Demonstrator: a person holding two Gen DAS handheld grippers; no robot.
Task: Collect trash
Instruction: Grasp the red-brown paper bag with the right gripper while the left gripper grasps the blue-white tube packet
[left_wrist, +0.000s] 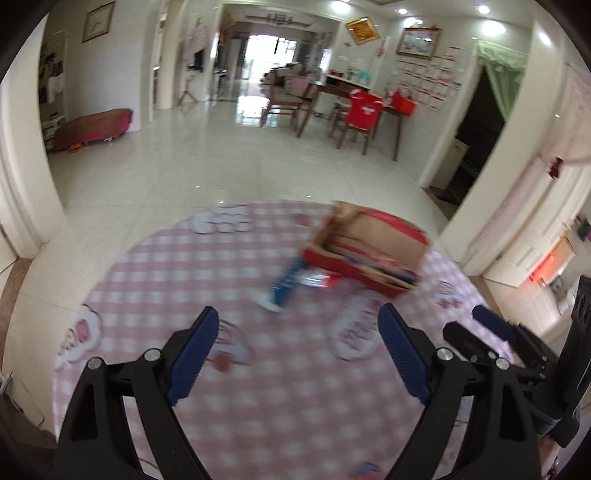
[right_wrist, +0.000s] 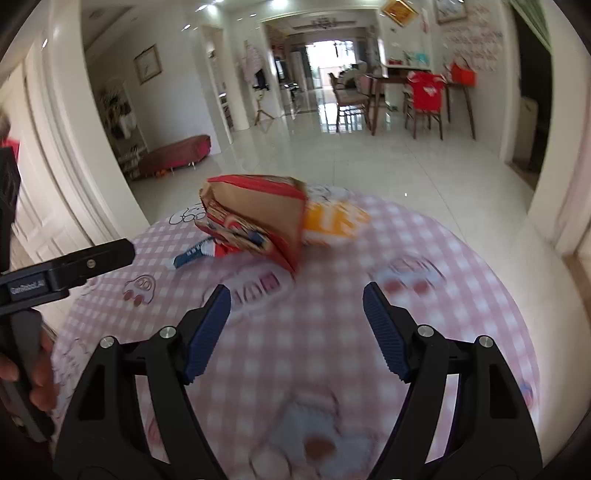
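A red cardboard box (left_wrist: 369, 251) with open flaps sits on a round table with a pink checked cloth (left_wrist: 258, 387); wrappers lie inside it. A blue and white wrapper (left_wrist: 282, 288) lies beside the box on its near left. In the right wrist view the box (right_wrist: 258, 218) is ahead, the blue wrapper (right_wrist: 192, 254) is at its left and an orange packet (right_wrist: 334, 221) at its right. My left gripper (left_wrist: 299, 321) is open and empty, short of the wrapper. My right gripper (right_wrist: 297, 299) is open and empty, short of the box.
The table cloth (right_wrist: 332, 332) carries cartoon prints. The right gripper's body shows at the right of the left wrist view (left_wrist: 491, 339). Beyond the table are a glossy tiled floor (left_wrist: 221, 155), a dining table with chairs (left_wrist: 354, 110) and a low bed (left_wrist: 96, 125).
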